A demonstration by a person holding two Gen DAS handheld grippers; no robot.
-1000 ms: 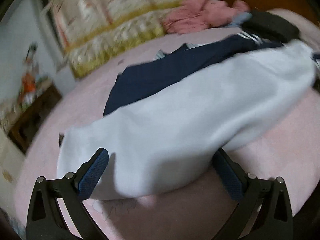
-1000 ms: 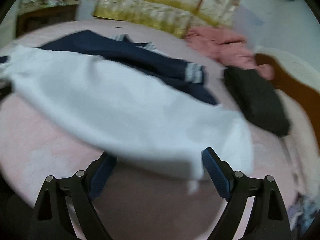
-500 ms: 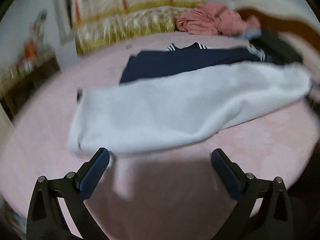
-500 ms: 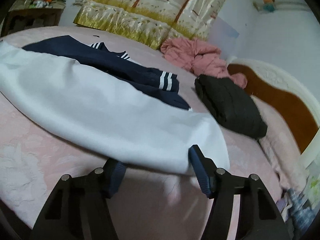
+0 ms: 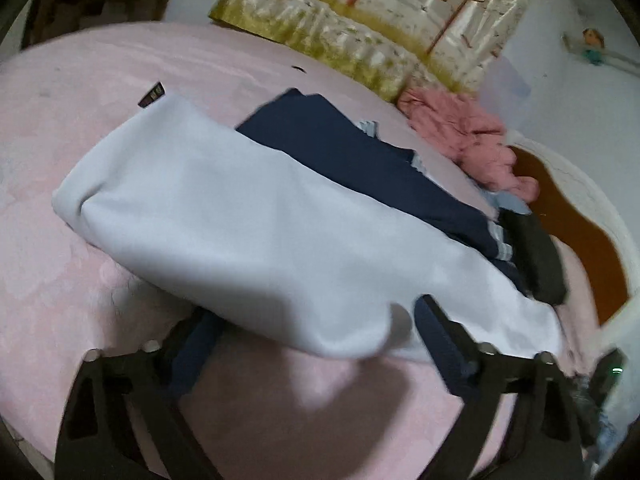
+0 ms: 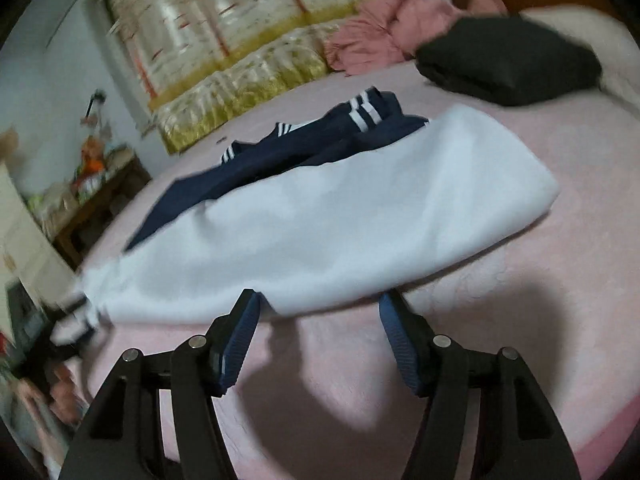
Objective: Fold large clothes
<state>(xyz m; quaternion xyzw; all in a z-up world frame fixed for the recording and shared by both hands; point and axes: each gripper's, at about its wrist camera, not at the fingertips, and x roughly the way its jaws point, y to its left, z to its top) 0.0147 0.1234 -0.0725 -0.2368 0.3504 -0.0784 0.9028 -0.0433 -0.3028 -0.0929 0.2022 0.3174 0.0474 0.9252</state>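
Observation:
A large white garment (image 5: 260, 232) lies stretched across the pink bed (image 5: 80, 80), with a small dark label (image 5: 152, 95) at its far corner. Behind it, partly under it, lies a navy garment (image 5: 352, 152) with white stripes. My left gripper (image 5: 316, 308) is at the white garment's near edge. Its jaws are closing, the hem drapes between them and hides the left fingertip, and the pads stand apart from the cloth. In the right wrist view the white garment (image 6: 340, 220) ends right at my right gripper (image 6: 320, 298), whose jaws stand apart at the hem without pinching it.
A crumpled pink garment (image 5: 460, 132) and a folded black one (image 6: 508, 60) lie at the head of the bed by the brown headboard (image 5: 568, 208). A wooden side table (image 6: 100, 192) with clutter stands beside the bed. Patterned curtains (image 5: 360, 40) hang behind.
Both views have rolled and shifted. The left gripper's jaws have narrowed and the white hem now lies over its fingertips. The right gripper's jaws narrowed earlier and have stayed at the hem.

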